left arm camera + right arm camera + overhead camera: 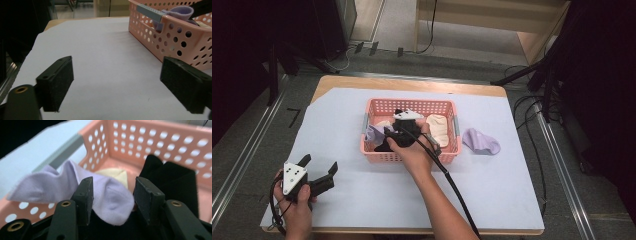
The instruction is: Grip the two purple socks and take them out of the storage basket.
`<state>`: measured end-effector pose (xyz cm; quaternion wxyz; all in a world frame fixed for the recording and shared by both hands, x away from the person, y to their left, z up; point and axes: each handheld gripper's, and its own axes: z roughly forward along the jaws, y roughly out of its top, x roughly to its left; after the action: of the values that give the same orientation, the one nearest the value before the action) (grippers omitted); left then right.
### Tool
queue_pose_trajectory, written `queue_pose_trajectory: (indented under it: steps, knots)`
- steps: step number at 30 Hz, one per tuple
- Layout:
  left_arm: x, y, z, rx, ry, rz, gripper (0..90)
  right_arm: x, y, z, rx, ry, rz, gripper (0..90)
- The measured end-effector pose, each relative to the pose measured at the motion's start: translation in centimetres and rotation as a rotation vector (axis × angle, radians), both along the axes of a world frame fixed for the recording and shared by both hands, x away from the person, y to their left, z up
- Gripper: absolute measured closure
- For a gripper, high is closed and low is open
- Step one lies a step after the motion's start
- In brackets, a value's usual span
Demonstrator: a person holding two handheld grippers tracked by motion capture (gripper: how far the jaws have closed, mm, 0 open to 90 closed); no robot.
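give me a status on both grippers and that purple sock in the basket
Left gripper open, idle on table. Right gripper open around purple sock in pink basket. Black cloth crowds alongside.

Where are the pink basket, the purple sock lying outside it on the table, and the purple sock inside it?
pink basket (412,156): high view, its near wall.
purple sock on the table (481,142): high view, its middle.
purple sock in the basket (110,195): right gripper view, the fold between the jaws.

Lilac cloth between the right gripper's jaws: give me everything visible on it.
The lilac cloth is soft, matte fabric, crumpled into folds. It lies inside the pink perforated plastic basket, one end draped over the rim by the grey handle, the other folded down onto black fabric. The right gripper straddles that folded end, jaws partly open, left pad touching it, not clamped.
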<state>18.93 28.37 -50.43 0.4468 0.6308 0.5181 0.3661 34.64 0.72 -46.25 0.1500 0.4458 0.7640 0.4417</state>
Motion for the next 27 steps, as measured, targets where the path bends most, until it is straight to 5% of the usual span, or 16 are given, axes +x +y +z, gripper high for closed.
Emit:
queue_pose_trajectory:
  steps: [7, 12, 19, 21, 27]
  knots:
    - [0.1, 0.1, 0.0, -0.004, 0.009, 0.003, 13.7, 0.5, 0.3, -0.2, -0.022, 0.095, -0.048, 61.1]
    - [0.1, 0.1, 0.0, -0.005, 0.008, 0.003, 13.8, 0.5, 0.0, -0.2, -0.037, 0.086, -0.074, 90.0]
    - [0.1, 0.1, 0.0, -0.014, 0.013, 0.004, 13.8, 0.0, -1.0, 0.2, 0.059, -0.014, -0.096, 90.0]
    - [0.1, 0.1, 0.0, -0.012, 0.015, 0.005, 13.8, 0.0, -1.1, 0.2, 0.066, -0.011, -0.090, 90.0]
    - [0.2, 0.1, 0.0, -0.005, 0.019, 0.000, 13.8, 0.2, -0.4, 0.1, 0.079, 0.026, -0.012, 63.4]
